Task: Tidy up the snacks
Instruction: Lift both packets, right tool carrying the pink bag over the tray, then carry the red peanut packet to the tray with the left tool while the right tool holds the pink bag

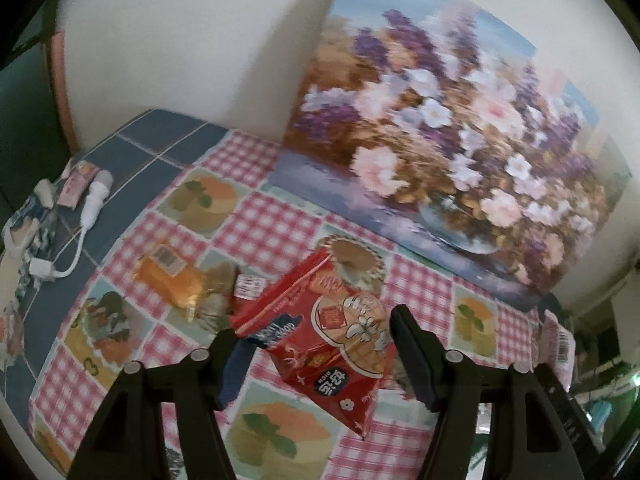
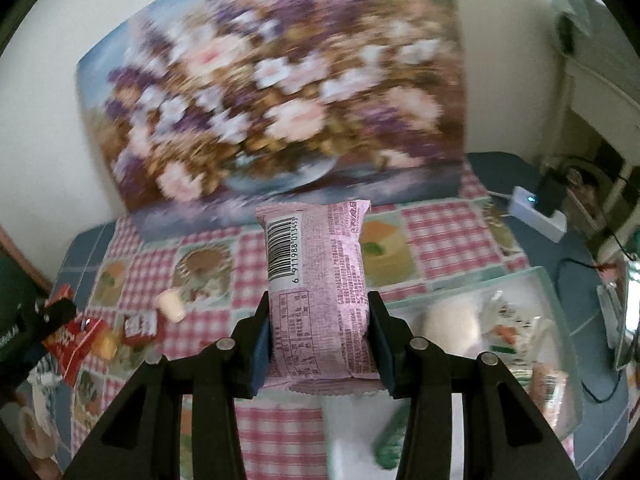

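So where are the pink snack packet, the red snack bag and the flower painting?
pink snack packet (image 2: 320,300): right wrist view, its printed back.
red snack bag (image 1: 340,336): left wrist view, its front.
flower painting (image 1: 440,128): left wrist view, painted blossoms.

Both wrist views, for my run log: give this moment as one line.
left gripper: open around red snack bag | right gripper: shut on pink snack pack | clear bin: holds snacks

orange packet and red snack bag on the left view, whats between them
In the left wrist view, a small red-and-white wrapped snack lies between the orange packet and the red snack bag.
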`<move>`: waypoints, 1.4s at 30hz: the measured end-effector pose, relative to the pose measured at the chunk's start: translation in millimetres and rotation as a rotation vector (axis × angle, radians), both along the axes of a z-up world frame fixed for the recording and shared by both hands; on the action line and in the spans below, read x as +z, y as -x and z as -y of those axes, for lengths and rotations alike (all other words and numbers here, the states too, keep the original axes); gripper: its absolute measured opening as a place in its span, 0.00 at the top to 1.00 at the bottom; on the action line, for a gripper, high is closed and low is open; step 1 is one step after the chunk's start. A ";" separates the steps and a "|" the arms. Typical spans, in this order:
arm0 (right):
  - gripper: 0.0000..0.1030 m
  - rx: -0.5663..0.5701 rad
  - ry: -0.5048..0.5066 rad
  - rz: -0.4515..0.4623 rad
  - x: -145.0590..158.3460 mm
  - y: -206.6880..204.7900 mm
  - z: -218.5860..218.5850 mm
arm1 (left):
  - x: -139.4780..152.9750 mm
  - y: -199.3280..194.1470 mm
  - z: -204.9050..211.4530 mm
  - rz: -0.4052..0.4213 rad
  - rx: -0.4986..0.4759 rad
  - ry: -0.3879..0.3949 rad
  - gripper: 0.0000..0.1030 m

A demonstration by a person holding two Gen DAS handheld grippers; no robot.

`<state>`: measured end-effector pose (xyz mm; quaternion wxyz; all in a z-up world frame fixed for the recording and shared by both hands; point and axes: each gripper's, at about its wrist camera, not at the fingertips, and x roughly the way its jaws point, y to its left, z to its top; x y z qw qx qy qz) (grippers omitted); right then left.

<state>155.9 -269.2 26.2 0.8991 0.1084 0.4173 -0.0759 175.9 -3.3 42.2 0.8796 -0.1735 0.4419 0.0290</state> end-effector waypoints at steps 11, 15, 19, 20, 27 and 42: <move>0.56 -0.131 -0.009 0.002 4.3 20.5 73.8 | -5.1 -6.2 73.3 -0.027 -0.134 -0.035 0.40; 0.56 -0.138 -0.022 -0.054 -12.2 17.0 81.4 | -29.7 -13.4 69.0 -0.094 -0.111 -0.067 0.38; 0.56 -0.150 -0.029 -0.119 -32.8 13.4 85.0 | -64.9 -19.9 42.1 -0.195 -0.045 -0.044 0.36; 0.56 -0.149 -0.029 -0.137 -39.0 11.8 85.2 | -74.2 -20.8 32.0 -0.221 -0.015 -0.039 0.33; 0.56 -0.147 -0.044 -0.197 -59.4 8.0 83.8 | -111.2 -21.3 1.3 -0.310 0.067 0.017 0.18; 0.56 -0.145 -0.042 -0.214 -67.6 5.7 84.2 | -136.9 -25.9 31.0 -0.333 0.017 -0.028 0.54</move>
